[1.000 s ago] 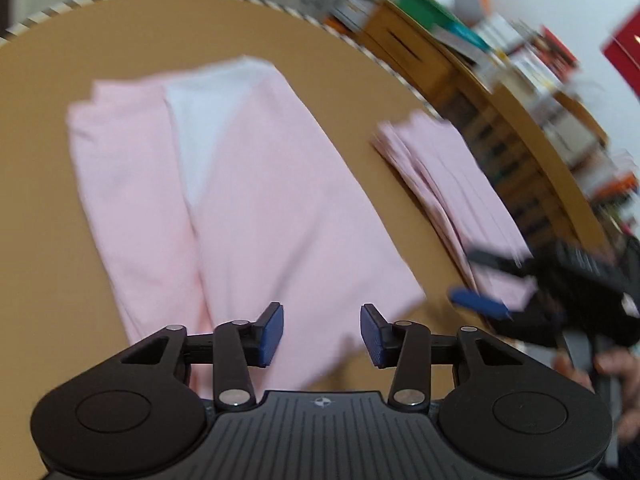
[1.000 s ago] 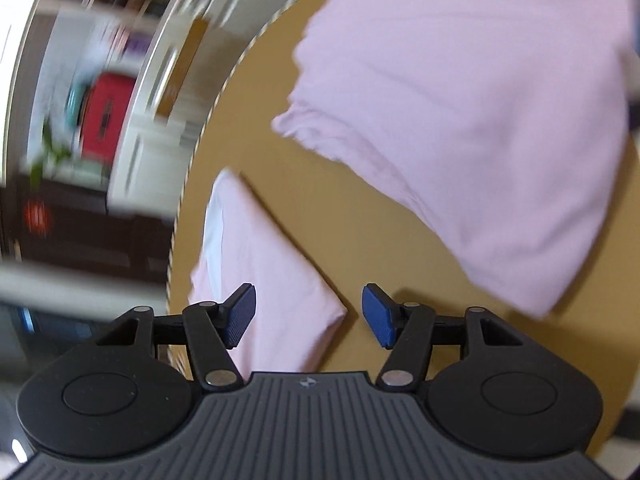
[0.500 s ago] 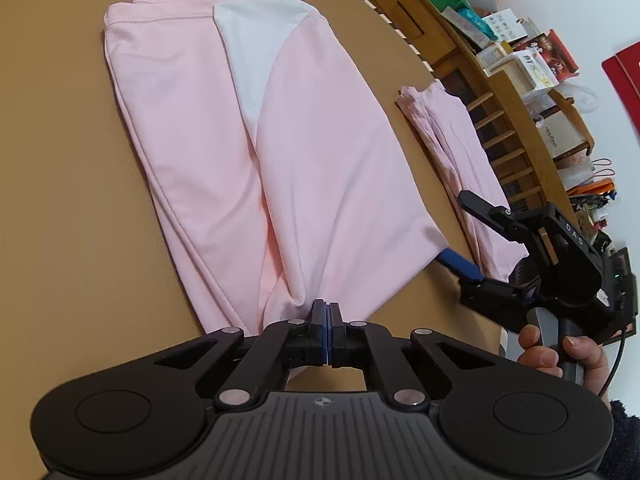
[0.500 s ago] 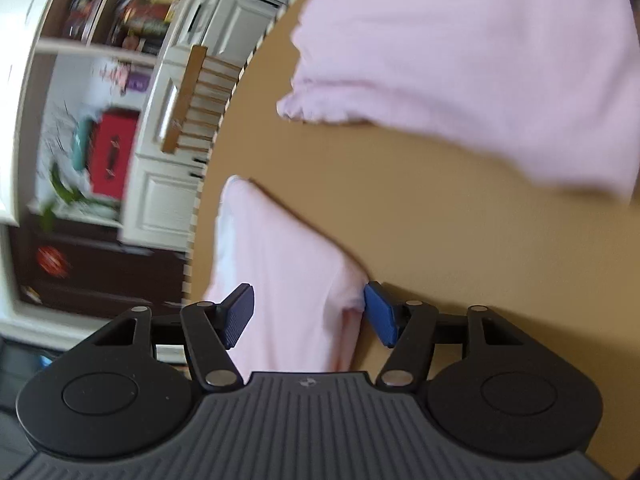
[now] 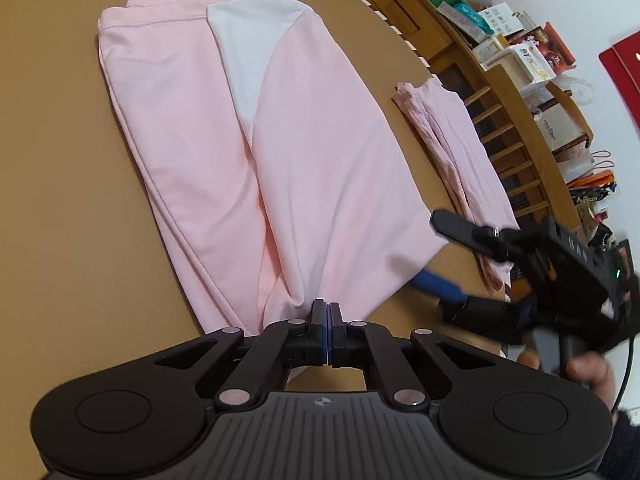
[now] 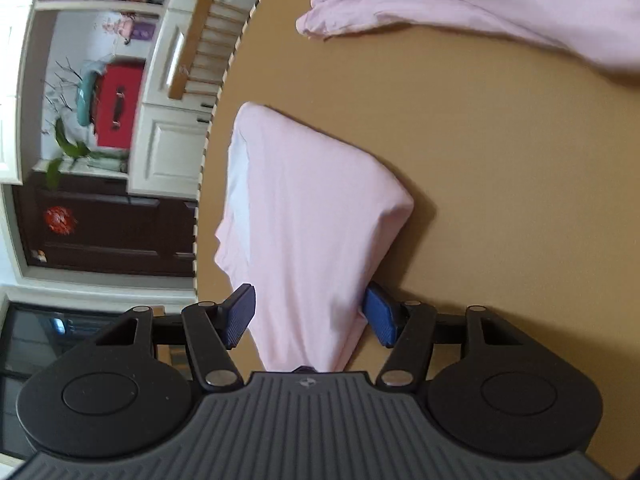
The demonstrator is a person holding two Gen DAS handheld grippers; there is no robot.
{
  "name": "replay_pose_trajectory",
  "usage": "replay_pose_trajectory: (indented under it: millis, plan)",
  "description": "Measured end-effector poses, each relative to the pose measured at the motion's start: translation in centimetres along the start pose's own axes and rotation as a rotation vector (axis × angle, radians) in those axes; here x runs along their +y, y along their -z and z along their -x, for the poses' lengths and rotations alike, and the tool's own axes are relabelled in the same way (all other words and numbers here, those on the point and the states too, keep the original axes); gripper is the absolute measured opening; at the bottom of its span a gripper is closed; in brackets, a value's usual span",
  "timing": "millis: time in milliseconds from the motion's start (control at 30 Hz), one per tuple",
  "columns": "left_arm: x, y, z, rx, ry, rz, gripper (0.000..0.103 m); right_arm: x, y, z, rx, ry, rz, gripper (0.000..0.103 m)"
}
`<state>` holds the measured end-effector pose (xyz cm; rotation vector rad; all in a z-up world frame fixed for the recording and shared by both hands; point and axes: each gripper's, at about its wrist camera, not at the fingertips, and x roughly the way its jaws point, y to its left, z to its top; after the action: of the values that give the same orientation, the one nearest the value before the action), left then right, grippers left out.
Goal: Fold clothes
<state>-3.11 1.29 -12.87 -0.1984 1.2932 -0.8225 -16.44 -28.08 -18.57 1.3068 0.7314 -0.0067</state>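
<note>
Left wrist view: we see the pink shirt [image 5: 288,168] spread on the brown table [image 5: 60,200], white panel at its far end. Our left gripper [image 5: 327,320] is clenched on the shirt's near hem, fabric bunched at the pads. Right of the shirt lies a folded pink garment [image 5: 452,152]. Our right gripper [image 6: 310,316] stands released, its jaws straddling the corner of pink cloth [image 6: 312,216] between its fingers without pressing on it

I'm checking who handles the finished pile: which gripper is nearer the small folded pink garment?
Right. The right gripper straddles the small folded garment, jaws open; the left gripper pinches the large pink shirt.
</note>
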Motion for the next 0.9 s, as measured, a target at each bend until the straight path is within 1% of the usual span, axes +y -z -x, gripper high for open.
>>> replay_pose_trajectory:
  millis: [33, 100, 133, 233, 300, 367, 433, 467, 500, 533, 567, 600, 667, 700, 733, 767, 800, 833, 900]
  plan:
    - [0.1, 0.0, 0.0, 0.000, 0.001, 0.002, 0.003, 0.0, 0.2, 0.1, -0.040, 0.004, -0.001, 0.059]
    - [0.2, -0.1, 0.0, 0.001, 0.003, 0.006, 0.003, -0.1, 0.5, 0.1, -0.140, 0.009, -0.052, 0.058]
    - [0.2, -0.1, 0.0, 0.002, 0.003, 0.006, 0.003, 0.0, 0.7, -0.1, -0.160, 0.012, -0.071, 0.058]
    - [0.4, -0.1, 0.0, 0.000, 0.008, 0.010, 0.003, 0.7, 1.3, -1.2, -0.150, 0.021, -0.065, 0.057]
    - [0.5, -0.1, 0.0, 0.000, 0.015, 0.015, 0.003, 0.7, 1.9, -1.6, -0.153, 0.017, -0.091, 0.057]
    - [0.7, -0.2, -0.1, 0.002, 0.022, 0.023, 0.003, 0.3, 2.6, -1.7, -0.168, 0.004, -0.133, 0.056]
    - [0.7, -0.3, -0.2, 0.004, 0.026, 0.027, 0.003, 0.2, 3.1, -1.9, -0.196, 0.011, -0.136, 0.055]
    - [0.8, -0.3, -0.2, 0.005, 0.029, 0.031, 0.003, 0.5, 3.0, -2.1, -0.206, 0.024, -0.119, 0.053]
    - [0.8, -0.3, -0.2, 0.007, 0.033, 0.035, 0.003, 0.7, 3.0, -2.3, -0.211, 0.050, -0.100, 0.049]
    - [0.9, -0.4, -0.3, 0.008, 0.036, 0.039, 0.003, 1.0, 2.9, -2.6, -0.212, 0.089, -0.091, 0.033]
    - [1.0, -0.4, -0.3, 0.010, 0.040, 0.045, 0.003, 1.1, 2.8, -2.9, -0.210, 0.126, -0.087, 0.008]
    - [1.1, -0.5, -0.4, 0.012, 0.045, 0.051, 0.003, 0.9, 2.7, -3.1, -0.200, 0.144, -0.097, 0.010]
    - [1.2, -0.7, -0.4, 0.021, 0.055, 0.058, 0.003, 0.6, 2.5, -3.0, -0.185, 0.127, -0.109, 0.010]
    - [1.1, -0.8, -0.3, 0.026, 0.062, 0.056, 0.006, 0.5, 2.3, -2.9, -0.175, 0.124, -0.107, 0.010]
    - [0.9, -0.8, -0.1, 0.029, 0.065, 0.042, 0.016, 0.5, 2.1, -2.7, -0.159, 0.133, -0.088, 0.010]
    - [0.7, -0.9, 0.2, 0.032, 0.068, 0.025, 0.023, 0.6, 1.8, -2.4, -0.144, 0.143, -0.068, 0.010]
    - [0.4, -1.1, 0.6, 0.032, 0.069, -0.003, 0.039, 0.7, 1.5, -2.2, -0.127, 0.160, -0.041, 0.009]
    - [0.0, -1.2, 1.1, 0.032, 0.064, -0.036, 0.047, 1.0, 1.2, -1.9, -0.110, 0.193, 0.004, 0.007]
    - [-0.5, -1.5, 2.1, 0.030, 0.051, -0.097, 0.049, 1.6, 0.3, -1.1, -0.076, 0.255, 0.106, 0.007]
